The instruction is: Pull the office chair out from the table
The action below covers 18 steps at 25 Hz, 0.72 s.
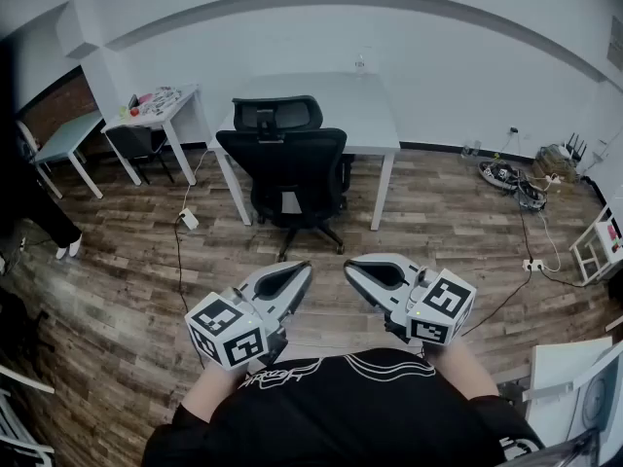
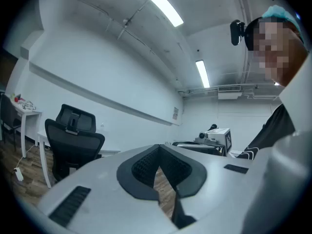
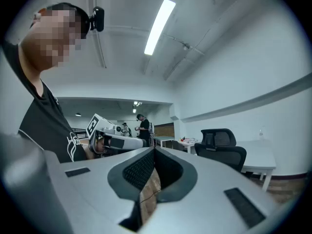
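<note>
Left gripper (image 1: 305,267): the two grey fingers are pressed together at the tips, with nothing between them. The left gripper view confirms that the dark ribbed pads (image 2: 144,165) meet at the front.

Right gripper (image 1: 348,267): the fingers are also closed tip to tip and hold nothing. The right gripper view shows only floor through the slot behind the tips.

The two grippers are held side by side, near each other but not touching, and both point level.

The black mesh-backed office chair with headrest (image 1: 288,166) stands ahead of both sets of fingertips, well apart from them. Its backrest faces the fingers. It sits at the near edge of the white rectangular table (image 1: 336,105), between the front legs of the table.

The dark wood-plank floor (image 1: 438,227) lies bare between the fingertips and the chair's star base. A white power strip (image 1: 188,219) lies on the floor ahead and to the left of the left fingers.
</note>
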Motion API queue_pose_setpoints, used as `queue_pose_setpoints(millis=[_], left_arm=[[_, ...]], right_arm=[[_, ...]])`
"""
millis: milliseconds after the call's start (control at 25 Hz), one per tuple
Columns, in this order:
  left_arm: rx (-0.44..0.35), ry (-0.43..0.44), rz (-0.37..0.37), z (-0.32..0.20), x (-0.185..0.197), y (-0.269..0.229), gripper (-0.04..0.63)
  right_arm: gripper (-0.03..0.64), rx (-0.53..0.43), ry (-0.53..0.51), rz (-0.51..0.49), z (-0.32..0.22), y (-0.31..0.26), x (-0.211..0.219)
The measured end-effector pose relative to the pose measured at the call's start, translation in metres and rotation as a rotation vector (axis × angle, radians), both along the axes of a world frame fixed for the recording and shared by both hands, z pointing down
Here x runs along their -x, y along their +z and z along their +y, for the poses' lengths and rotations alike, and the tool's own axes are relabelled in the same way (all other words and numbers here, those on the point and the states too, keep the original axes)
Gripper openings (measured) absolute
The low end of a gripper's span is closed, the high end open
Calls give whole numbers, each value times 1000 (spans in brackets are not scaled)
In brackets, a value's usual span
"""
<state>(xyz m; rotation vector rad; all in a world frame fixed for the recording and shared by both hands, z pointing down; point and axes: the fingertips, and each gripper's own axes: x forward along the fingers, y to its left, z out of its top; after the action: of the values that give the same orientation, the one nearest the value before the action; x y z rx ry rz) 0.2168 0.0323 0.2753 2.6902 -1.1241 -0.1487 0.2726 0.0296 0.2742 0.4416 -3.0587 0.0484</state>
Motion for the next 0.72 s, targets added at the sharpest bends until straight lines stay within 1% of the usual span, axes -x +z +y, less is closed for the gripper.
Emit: queue_pose_setpoints(millis=[120, 280, 360, 480, 720], left_arm=[[-16, 2, -9, 4, 4, 1, 5], [11, -3, 19, 7, 4, 4, 6], [13, -8, 18, 9, 4, 5, 6], [17, -14, 13, 12, 6, 7, 6], [28, -29, 17, 15, 8, 10, 6]], right_arm=[[34, 7, 13, 13, -2, 7, 3], [34, 38, 5, 1, -1, 9, 0], [34, 42, -10, -12, 1, 7, 1], [34, 74, -22, -36, 1, 10, 3], [34, 106, -14, -35, -1, 17, 2]])
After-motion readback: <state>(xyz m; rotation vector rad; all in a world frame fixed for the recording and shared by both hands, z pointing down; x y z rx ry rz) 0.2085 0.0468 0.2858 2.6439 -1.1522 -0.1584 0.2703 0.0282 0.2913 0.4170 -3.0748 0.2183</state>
